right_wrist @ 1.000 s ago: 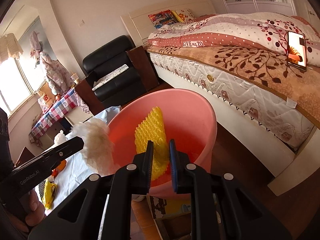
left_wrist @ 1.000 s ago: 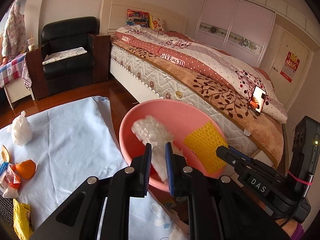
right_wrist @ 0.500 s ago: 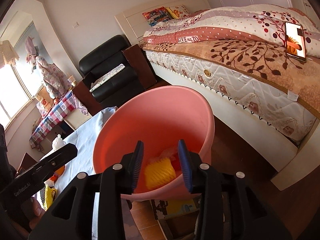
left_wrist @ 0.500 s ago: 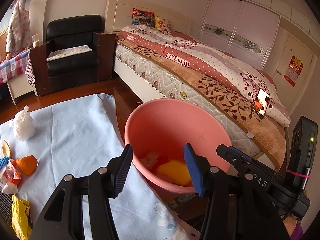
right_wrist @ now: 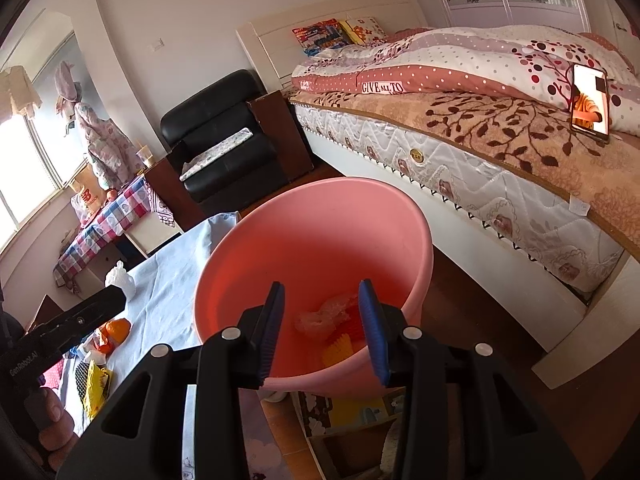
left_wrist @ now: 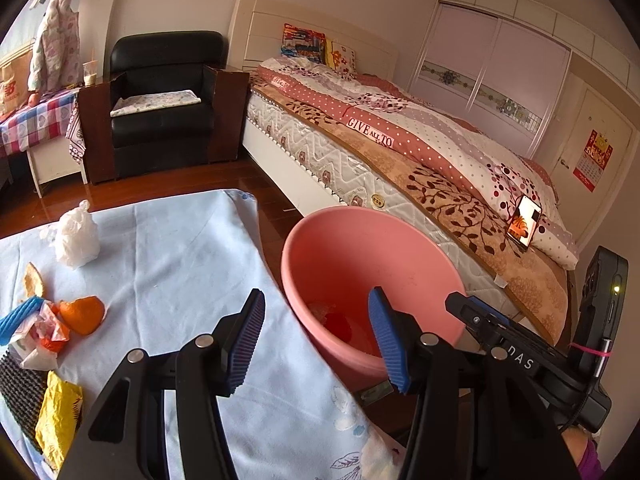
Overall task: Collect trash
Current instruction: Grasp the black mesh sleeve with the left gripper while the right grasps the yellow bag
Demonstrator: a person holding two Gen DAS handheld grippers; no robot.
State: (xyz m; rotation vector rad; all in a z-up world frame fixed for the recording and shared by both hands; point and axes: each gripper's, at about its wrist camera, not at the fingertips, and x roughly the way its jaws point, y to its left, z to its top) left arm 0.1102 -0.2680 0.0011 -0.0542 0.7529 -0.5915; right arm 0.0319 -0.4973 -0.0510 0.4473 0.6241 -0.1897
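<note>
A pink basin (left_wrist: pixel 372 248) stands past the right edge of the blue tablecloth (left_wrist: pixel 180 264). My left gripper (left_wrist: pixel 317 296) hovers over the cloth's edge and the basin's near rim, its jaws opening with nothing between them. My right gripper (right_wrist: pixel 321 287) hangs open over the basin (right_wrist: pixel 320 232), also empty. At the bottom of the basin lie crumpled clear wrap (right_wrist: pixel 324 316) and a yellow piece (right_wrist: pixel 340 350). On the cloth at the left lie a white plastic bag (left_wrist: pixel 78 236), an orange peel (left_wrist: pixel 82 314), crumpled wrappers (left_wrist: pixel 36 332) and a yellow packet (left_wrist: pixel 58 420).
A bed (left_wrist: pixel 400 160) with a phone (left_wrist: pixel 524 226) on it runs along the far side of the basin. A black armchair (left_wrist: pixel 160 104) and a checked table (left_wrist: pixel 32 120) stand at the back. A box (right_wrist: pixel 352 412) sits under the basin on the wooden floor.
Both grippers opened. The clear wrap left the left jaws and the yellow piece left the right jaws, and both fell into the basin. The left gripper drew back towards the table.
</note>
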